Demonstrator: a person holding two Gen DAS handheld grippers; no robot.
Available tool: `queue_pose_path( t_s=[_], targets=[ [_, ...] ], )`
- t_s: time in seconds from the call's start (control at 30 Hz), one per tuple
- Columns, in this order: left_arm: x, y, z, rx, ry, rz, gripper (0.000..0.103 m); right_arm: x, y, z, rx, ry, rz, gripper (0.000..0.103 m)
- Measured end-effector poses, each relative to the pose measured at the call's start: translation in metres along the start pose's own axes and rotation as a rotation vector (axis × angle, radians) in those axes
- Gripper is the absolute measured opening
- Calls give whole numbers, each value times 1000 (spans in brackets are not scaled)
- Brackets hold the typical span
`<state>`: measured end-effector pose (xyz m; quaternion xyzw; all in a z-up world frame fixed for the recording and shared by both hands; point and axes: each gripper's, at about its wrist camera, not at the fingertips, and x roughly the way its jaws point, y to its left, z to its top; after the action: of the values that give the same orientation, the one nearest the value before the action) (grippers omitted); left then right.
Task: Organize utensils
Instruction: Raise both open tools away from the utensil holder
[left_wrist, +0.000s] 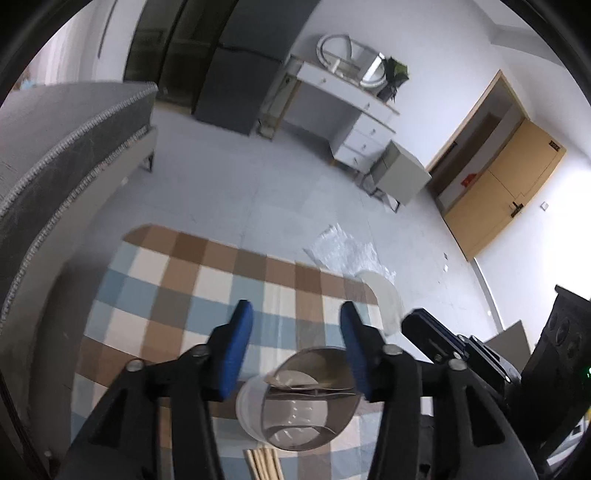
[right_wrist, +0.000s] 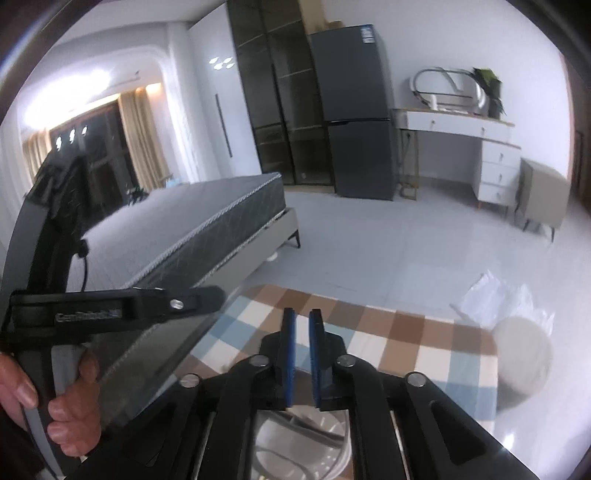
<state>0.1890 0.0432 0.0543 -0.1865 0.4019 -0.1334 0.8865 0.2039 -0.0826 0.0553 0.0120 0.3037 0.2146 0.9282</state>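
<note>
A clear divided utensil holder (left_wrist: 301, 398) is being seen standing upright on the checked counter (left_wrist: 177, 280), directly below both claws, with pale wooden sticks, probably chopsticks (left_wrist: 263, 461), lying just beside its near edge, their long axis running roughly toward the camera. The left claw (left_wrist: 293, 350) is being held wide open and empty above the holder's rim, while the right claw (right_wrist: 301, 358) is being kept nearly closed with only a narrow gap, nothing visibly being gripped. The holder is being judged light, rigid, smooth and slippery, best taken at its rim; the sticks are being judged light and stiff, best pinched mid-length.
</note>
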Motion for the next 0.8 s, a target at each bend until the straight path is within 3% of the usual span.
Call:
queue_pose_path(
  t_s=[0.03, 0.27, 0.47, 0.8],
  targets=[
    [-5, 1, -1, -3, -12, 8, 54, -3, -2, -1, 17, -6, 1, 22],
    [-37, -1, -18, 9, -34, 78, 56, -37, -10, -15, 100, -32, -35, 28],
    [-66, -19, -41, 59, -82, 133, 68, -77, -6, -28, 134, -87, -38, 44],
    [-93, -41, -77, 125, -93, 160, 74, -130, 14, -50, 155, -161, -49, 65]
  ],
)
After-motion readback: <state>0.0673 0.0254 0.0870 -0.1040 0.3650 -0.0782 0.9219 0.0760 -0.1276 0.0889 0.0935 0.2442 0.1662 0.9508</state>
